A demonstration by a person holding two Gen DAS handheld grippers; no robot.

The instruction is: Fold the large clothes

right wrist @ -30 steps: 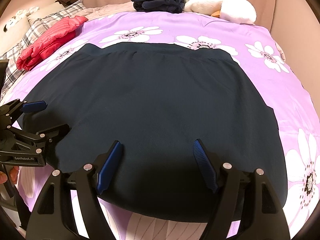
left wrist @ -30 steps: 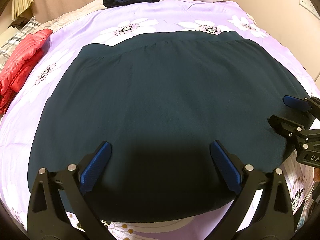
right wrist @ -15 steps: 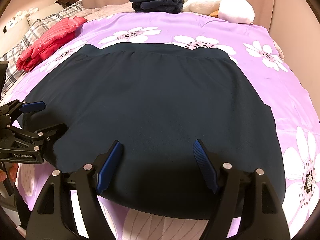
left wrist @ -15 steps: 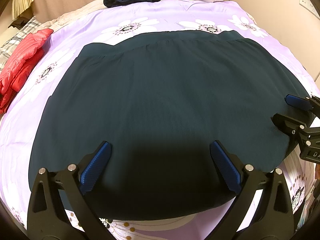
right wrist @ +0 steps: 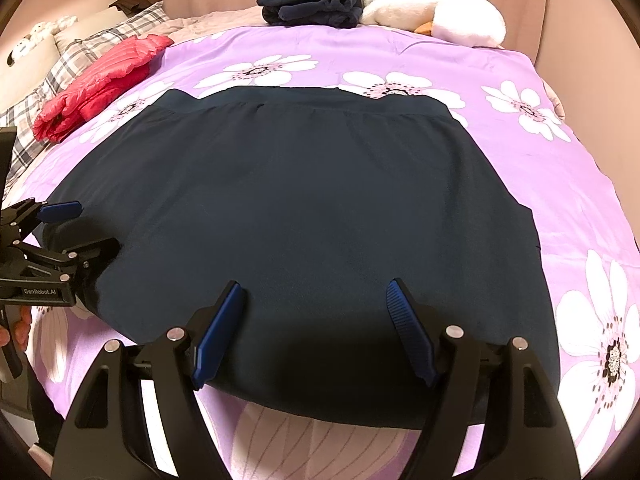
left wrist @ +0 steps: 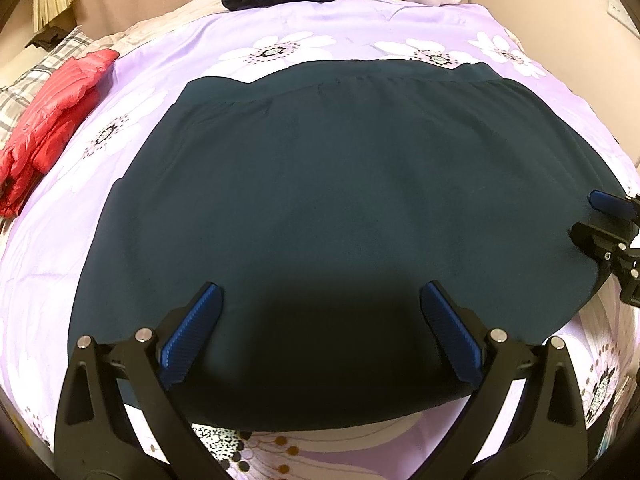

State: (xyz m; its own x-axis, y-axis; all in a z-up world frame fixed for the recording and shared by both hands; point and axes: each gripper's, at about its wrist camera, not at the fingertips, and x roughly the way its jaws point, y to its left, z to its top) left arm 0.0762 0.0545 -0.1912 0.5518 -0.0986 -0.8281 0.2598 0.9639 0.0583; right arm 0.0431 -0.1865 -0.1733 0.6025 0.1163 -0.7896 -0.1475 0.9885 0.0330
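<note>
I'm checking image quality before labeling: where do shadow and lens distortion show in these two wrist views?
Left wrist view: a dark shadow lies on the dark garment between the left gripper fingers, and the fisheye bulges the purple bedspread. Right wrist view: similar shadow near the right gripper, black vignette corners.

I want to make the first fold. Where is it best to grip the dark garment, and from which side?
Probably the near hem of the dark garment, at its two corners, coming from the bed's near edge. It lies flat, waistband far, hem nearest both open grippers: the left gripper and right gripper already hover there.
</note>
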